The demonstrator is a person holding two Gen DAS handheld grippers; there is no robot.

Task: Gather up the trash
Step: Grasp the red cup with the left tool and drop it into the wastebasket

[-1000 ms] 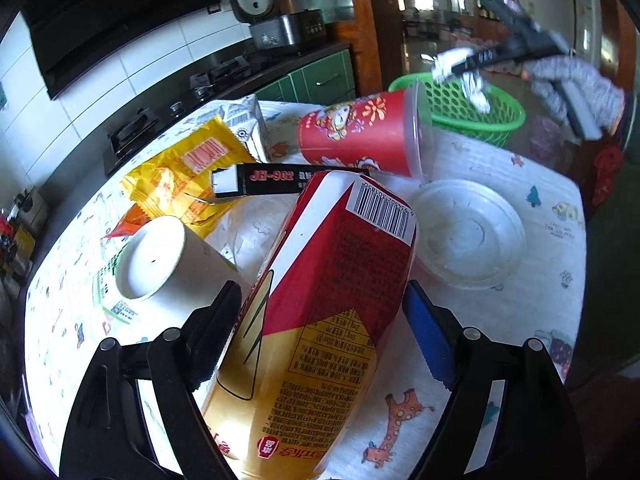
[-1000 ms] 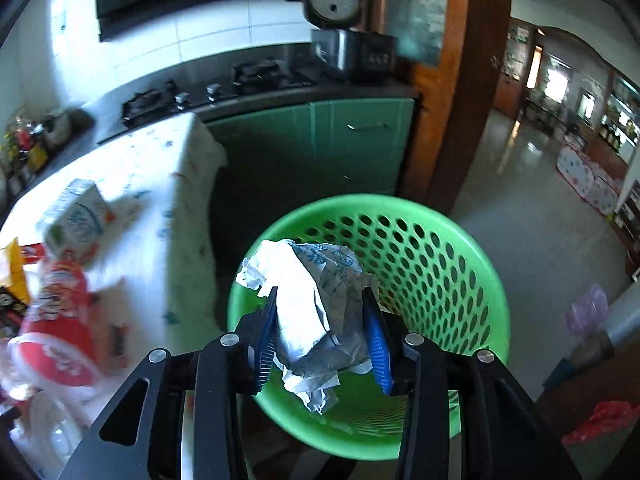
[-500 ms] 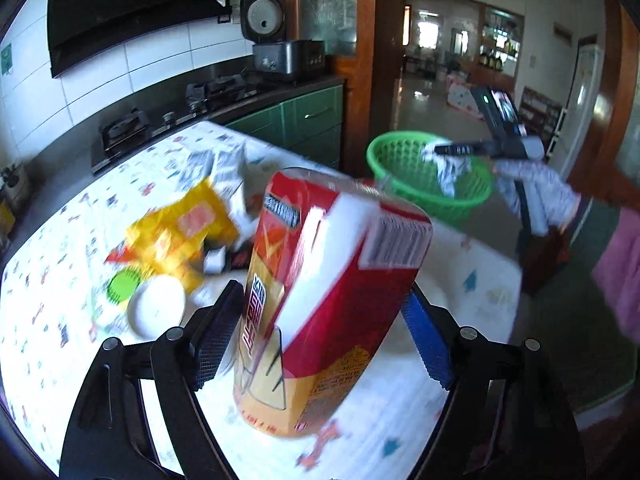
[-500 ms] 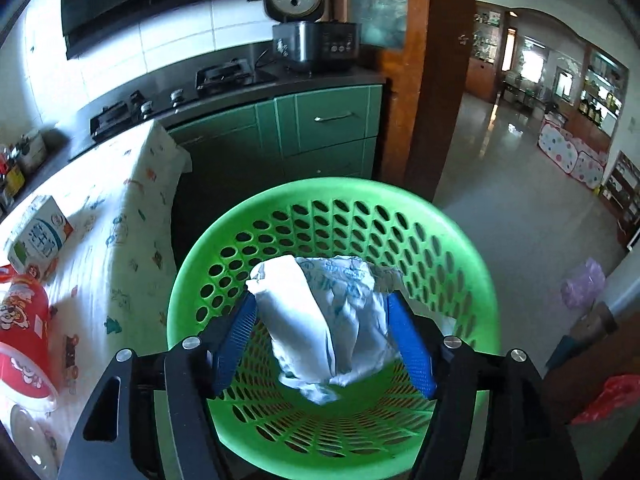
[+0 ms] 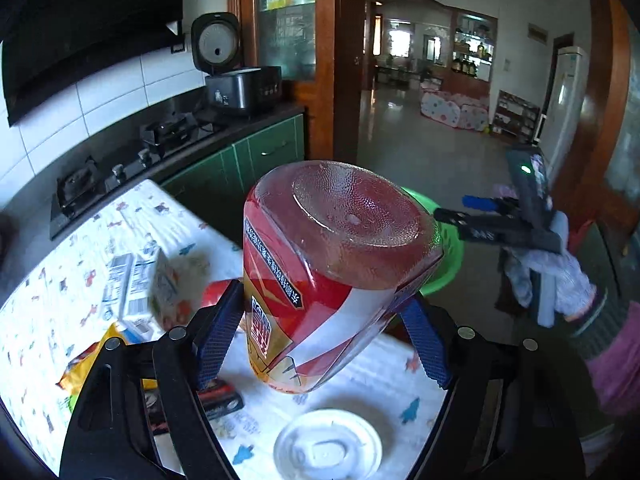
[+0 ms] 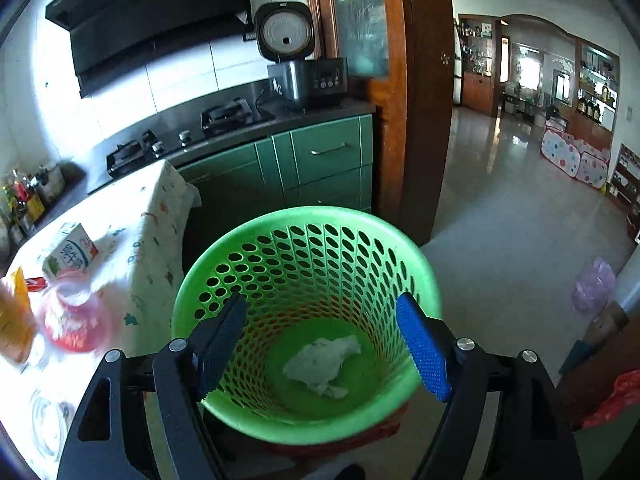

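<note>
My left gripper (image 5: pixel 320 308) is shut on a red and gold plastic bottle (image 5: pixel 340 248), held above the table with its clear base towards the camera. Behind the bottle shows part of the green basket (image 5: pixel 448 264). My right gripper (image 5: pixel 456 209) hovers over that basket. In the right wrist view the right gripper (image 6: pixel 320 304) hangs above the basket's rim (image 6: pixel 304 216), its jaws opening with nothing between them. A crumpled white paper (image 6: pixel 324 362) lies on the basket's bottom. The bottle (image 6: pixel 76 320) appears blurred at the left.
The table's patterned cloth (image 5: pixel 80 248) carries a milk carton (image 5: pixel 136 284), a yellow wrapper (image 5: pixel 88 360), a black box (image 5: pixel 220 398) and a white plastic lid (image 5: pixel 326 448). A gloved hand (image 5: pixel 560 276) holds the right gripper. Green cabinets (image 6: pixel 320 168) stand behind the basket.
The left gripper lifted the bottle off the table and swung it towards the basket. The right gripper opened, and the crumpled paper dropped to the basket's bottom.
</note>
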